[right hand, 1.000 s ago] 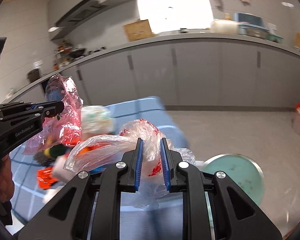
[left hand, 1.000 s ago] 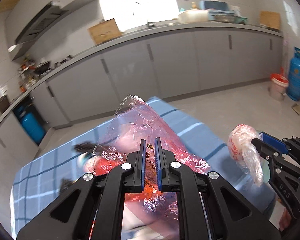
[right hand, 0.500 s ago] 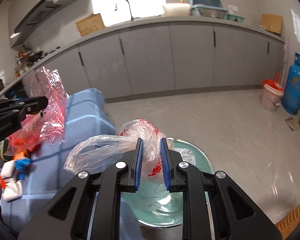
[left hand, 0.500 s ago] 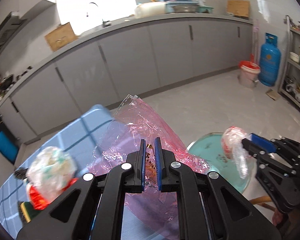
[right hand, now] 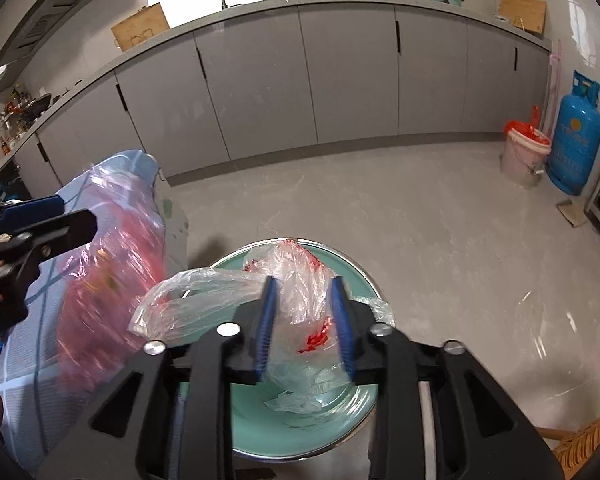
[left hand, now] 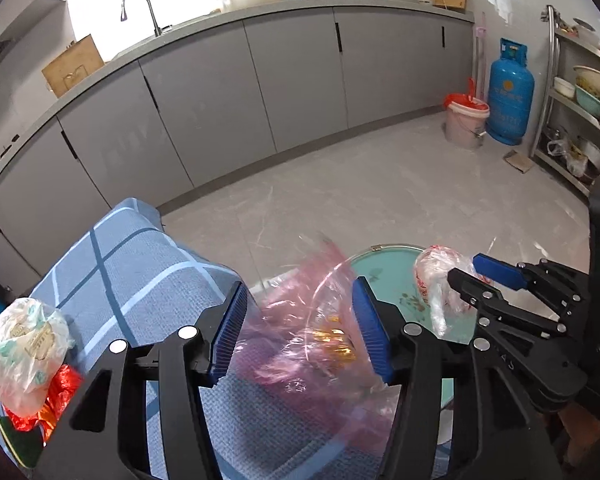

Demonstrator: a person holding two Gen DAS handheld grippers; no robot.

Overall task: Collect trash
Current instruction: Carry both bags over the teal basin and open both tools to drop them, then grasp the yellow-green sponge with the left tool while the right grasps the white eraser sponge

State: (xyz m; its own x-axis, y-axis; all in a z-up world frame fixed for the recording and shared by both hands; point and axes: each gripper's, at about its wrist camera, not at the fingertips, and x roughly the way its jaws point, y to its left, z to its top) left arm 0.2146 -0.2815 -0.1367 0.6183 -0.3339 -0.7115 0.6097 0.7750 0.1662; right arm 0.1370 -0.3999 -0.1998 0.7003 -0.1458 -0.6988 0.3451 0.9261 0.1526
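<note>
My left gripper (left hand: 300, 330) is open, jaws wide apart, and a pink plastic bag (left hand: 316, 344) is blurred between them, dropping at the table's right edge; it also shows in the right wrist view (right hand: 108, 280). My right gripper (right hand: 302, 322) has its jaws partly spread around a clear plastic bag with red scraps (right hand: 300, 280), held over a teal basin (right hand: 352, 408). The basin (left hand: 384, 272) sits below the table edge. The right gripper (left hand: 476, 276) and its bag (left hand: 436, 280) also show in the left wrist view.
A table with a blue checked cloth (left hand: 132, 264) carries a white crumpled bag (left hand: 20, 348), red wrapper (left hand: 60, 392) and green sponge (left hand: 20, 444) at the left. Grey cabinets (left hand: 292, 80) line the back. A blue gas cylinder (left hand: 510, 96) and a pink bucket (left hand: 464, 124) stand far right.
Both grippers swung right from over the table to the teal basin. My left gripper opened and let go of the pink bag. My right gripper's jaws have spread wider on the clear bag.
</note>
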